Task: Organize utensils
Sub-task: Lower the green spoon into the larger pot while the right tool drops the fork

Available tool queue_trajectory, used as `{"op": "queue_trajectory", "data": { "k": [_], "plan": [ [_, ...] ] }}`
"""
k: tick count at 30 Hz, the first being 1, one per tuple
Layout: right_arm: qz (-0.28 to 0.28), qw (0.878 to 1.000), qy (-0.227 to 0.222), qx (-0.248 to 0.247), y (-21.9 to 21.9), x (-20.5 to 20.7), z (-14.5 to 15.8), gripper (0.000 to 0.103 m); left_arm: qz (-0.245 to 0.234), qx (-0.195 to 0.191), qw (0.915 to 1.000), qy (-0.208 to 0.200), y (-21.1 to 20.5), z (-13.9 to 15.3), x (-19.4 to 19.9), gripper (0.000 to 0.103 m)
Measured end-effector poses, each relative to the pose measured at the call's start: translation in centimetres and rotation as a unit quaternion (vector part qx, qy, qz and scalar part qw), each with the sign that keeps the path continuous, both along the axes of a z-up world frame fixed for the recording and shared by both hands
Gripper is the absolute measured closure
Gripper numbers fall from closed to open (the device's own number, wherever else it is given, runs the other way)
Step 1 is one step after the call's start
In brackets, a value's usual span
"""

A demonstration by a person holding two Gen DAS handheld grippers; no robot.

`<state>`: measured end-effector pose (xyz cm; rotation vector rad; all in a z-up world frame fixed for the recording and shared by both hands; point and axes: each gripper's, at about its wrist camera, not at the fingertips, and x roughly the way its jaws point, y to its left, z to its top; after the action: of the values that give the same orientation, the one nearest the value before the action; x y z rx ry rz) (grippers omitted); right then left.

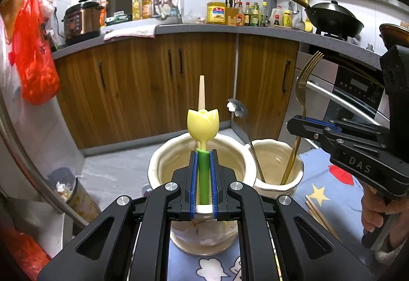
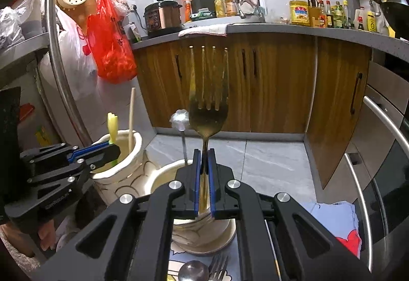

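Gripping upright — left claw [image 1: 204,173] tulip utensil [image 1: 203,125], right claw [image 2: 204,176] fork [image 2: 208,114].

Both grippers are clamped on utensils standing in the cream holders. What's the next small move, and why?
Probably open the right gripper and back it off. The gold metal fork it clamps already stands upright with its handle down inside the smaller cream ceramic holder, beside a silver flower-ended spoon. The left gripper could likewise release the yellow tulip-topped green utensil.
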<state>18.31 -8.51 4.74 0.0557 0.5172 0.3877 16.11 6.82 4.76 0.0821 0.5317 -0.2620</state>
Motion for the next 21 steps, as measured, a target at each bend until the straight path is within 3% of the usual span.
{"op": "queue_trajectory", "data": {
  "k": [11,21],
  "plan": [
    [-0.019,1.0,0.01,0.016,-1.0,1.1,-0.8,0.095,-0.001,-0.001,1.0,-0.002,-0.1,0.1,-0.1,0.091],
    [-0.021,0.999,0.017,0.018,-1.2,1.2,-1.1,0.094,0.006,-0.001,1.0,-0.006,-0.1,0.3,-0.1,0.078]
  ]
}}
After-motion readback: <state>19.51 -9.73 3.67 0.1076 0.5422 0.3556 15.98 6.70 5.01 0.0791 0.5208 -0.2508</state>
